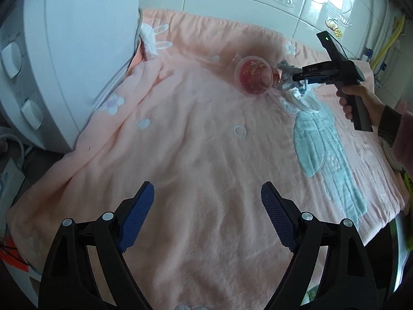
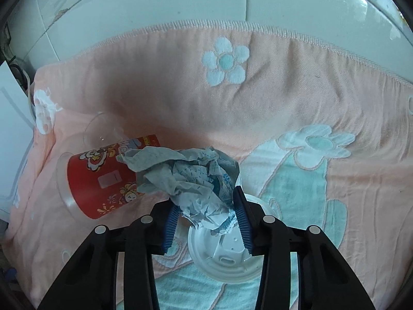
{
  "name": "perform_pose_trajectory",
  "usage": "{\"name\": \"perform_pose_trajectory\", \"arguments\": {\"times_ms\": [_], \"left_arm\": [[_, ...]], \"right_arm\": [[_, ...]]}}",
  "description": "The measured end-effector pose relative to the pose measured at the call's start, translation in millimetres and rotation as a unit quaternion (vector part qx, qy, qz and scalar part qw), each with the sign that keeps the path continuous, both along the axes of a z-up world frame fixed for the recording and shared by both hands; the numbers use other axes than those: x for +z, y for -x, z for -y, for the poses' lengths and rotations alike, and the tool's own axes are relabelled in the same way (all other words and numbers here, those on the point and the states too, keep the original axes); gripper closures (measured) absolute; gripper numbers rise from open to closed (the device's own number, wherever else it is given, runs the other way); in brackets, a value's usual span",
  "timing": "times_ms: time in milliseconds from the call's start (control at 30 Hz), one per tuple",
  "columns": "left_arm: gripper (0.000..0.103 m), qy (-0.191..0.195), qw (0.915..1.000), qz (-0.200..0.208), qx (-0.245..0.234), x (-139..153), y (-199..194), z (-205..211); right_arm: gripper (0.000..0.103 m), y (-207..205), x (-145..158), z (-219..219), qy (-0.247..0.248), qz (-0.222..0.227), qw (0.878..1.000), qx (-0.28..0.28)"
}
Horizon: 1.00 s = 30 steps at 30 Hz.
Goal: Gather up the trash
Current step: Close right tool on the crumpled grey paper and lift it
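Observation:
A crumpled grey-blue paper wad (image 2: 196, 180) sits between the blue pads of my right gripper (image 2: 206, 222), which is shut on it. A clear plastic cup with a red printed sleeve (image 2: 103, 178) lies on its side just left of the wad, touching it. A white plastic lid (image 2: 227, 261) lies flat on the towel under the gripper. In the left wrist view the cup (image 1: 254, 77) lies at the far middle, with the right gripper (image 1: 291, 77) and the wad (image 1: 296, 84) beside it. My left gripper (image 1: 207, 211) is open and empty, near the pink towel's front.
A pink towel with flower patterns (image 1: 196, 155) covers the surface. A white appliance (image 1: 64, 51) stands at the left. A tiled wall (image 2: 206, 2) runs behind the towel. A second clear cup (image 2: 103, 129) lies behind the red one.

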State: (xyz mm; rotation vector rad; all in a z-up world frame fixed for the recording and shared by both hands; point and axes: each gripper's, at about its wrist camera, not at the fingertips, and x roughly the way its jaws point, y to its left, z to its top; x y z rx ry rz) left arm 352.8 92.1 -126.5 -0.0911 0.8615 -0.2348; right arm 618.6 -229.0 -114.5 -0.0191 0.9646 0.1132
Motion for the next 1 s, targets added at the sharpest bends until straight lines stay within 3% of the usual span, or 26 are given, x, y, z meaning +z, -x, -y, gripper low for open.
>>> {"name": "perform_pose_trajectory", "arguments": {"times_ms": [267, 500, 767, 1000], "left_arm": [[0.006, 0.001, 0.997, 0.037, -0.068, 22.6, -72.7, 53.9], [0.005, 0.016, 0.9907, 0.032, -0.131, 21.5, -145.3, 91.3], [0.005, 0.069, 0.9853, 0.002, -0.156, 0.9, -214.4, 103.2], [0.005, 0.091, 0.9862, -0.01, -0.138, -19.9, -248.6, 106.4]], "right_arm": [[0.067, 59.3, 36.6, 6.8, 0.0, 0.036, 0.999, 0.019], [0.068, 118.7, 49.8, 13.7, -0.007, 0.042, 0.999, 0.029], [0.068, 177.6, 44.0, 20.9, -0.03, 0.043, 0.998, 0.03], [0.068, 202.6, 33.2, 23.5, -0.034, 0.032, 0.999, 0.024]]}}
